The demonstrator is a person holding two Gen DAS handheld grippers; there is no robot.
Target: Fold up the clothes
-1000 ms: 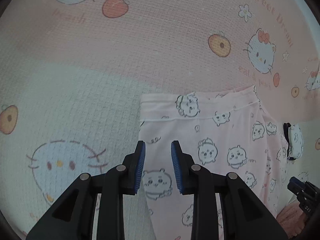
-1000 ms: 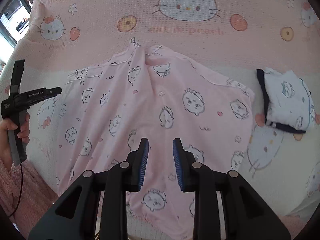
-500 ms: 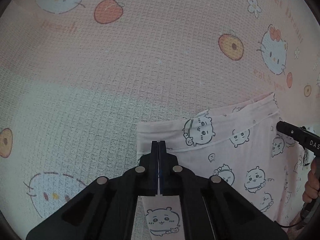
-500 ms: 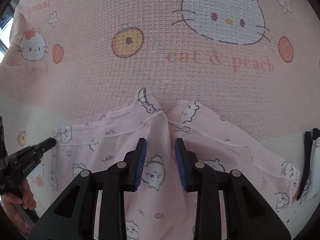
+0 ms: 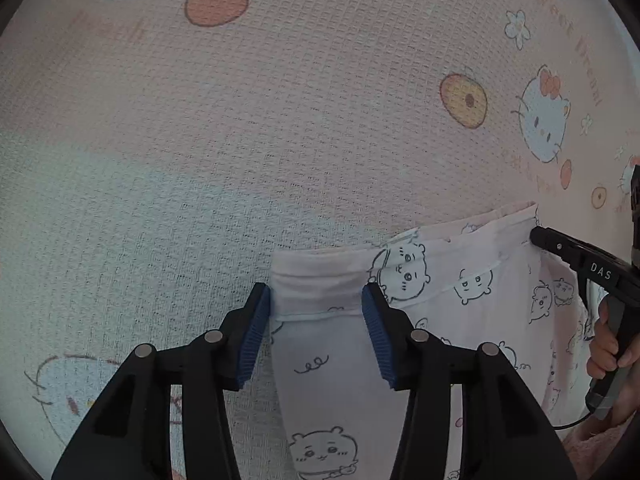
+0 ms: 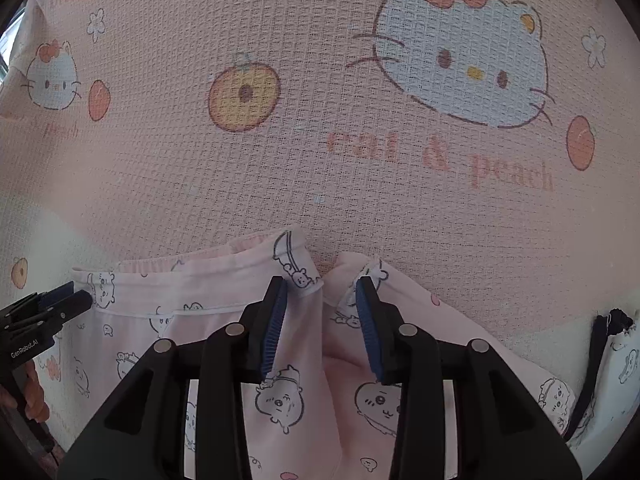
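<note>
So the pale pink garment printed with little cartoon bear-like faces (image 5: 472,280) was lying flat on the pink waffle-weave blanket with cat-and-peach prints (image 5: 280,120), hemmed edge toward the far side.

The left gripper (image 5: 316,300), black with blue ribbed pads, was spread wide, one finger at each side of the garment's left hemmed corner. The left pad sat right at the fabric's edge, with nothing pinched.

The right gripper (image 6: 322,292) was spread too, straddling the spot where two hemmed flaps of the garment meet in a small V. Both blue pads looked like they were touching or just above the cloth, honestly hard to tell from that angle.

In the left wrist view you could see the right gripper's black tip against the garment's other hem corner, with the person's hand (image 5: 608,344) wrapped around its handle. In the right wrist view, a white folded piece with navy trim (image 6: 612,368) sat off on the right, apart from the pink one.
</note>
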